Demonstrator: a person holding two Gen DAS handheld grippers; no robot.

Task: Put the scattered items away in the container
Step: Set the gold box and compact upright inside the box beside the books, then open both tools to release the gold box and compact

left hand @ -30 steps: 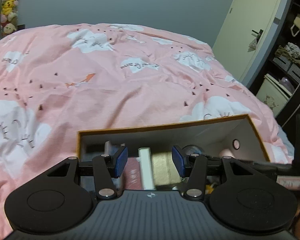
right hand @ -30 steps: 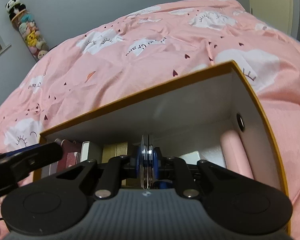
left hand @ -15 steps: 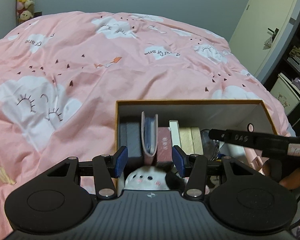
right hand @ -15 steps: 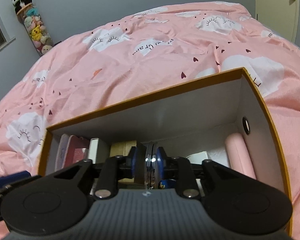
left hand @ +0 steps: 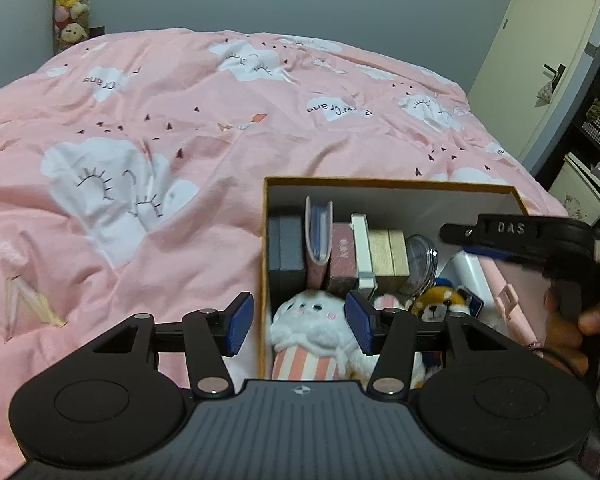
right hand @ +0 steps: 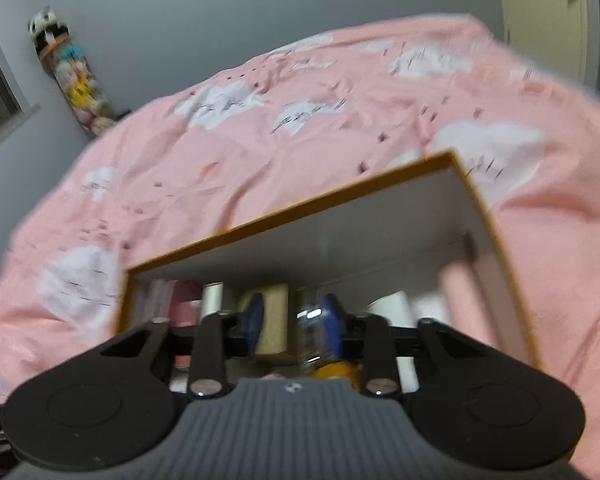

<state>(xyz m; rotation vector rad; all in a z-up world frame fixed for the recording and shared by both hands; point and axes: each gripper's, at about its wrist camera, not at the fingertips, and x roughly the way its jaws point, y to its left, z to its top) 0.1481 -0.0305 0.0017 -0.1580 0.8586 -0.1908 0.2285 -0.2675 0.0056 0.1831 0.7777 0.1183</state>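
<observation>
Left gripper [left hand: 299, 322] gaped wide, empty, over the box [left hand: 388, 184] near edge; right gripper [right hand: 293, 322] parted, holding nothing, round clock [left hand: 420, 266] beside its right pad; box on pink duvet [left hand: 160, 140] held upright books [left hand: 342, 256], white plush bunny [left hand: 316, 320], orange plush [left hand: 438, 304], pink stick [left hand: 504, 296].

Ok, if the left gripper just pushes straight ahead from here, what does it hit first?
Most likely the white plush bunny at the near end of the box: it sits right between the open left gripper fingers. Depth is uncertain; the box's left wall lies close by too.
</observation>
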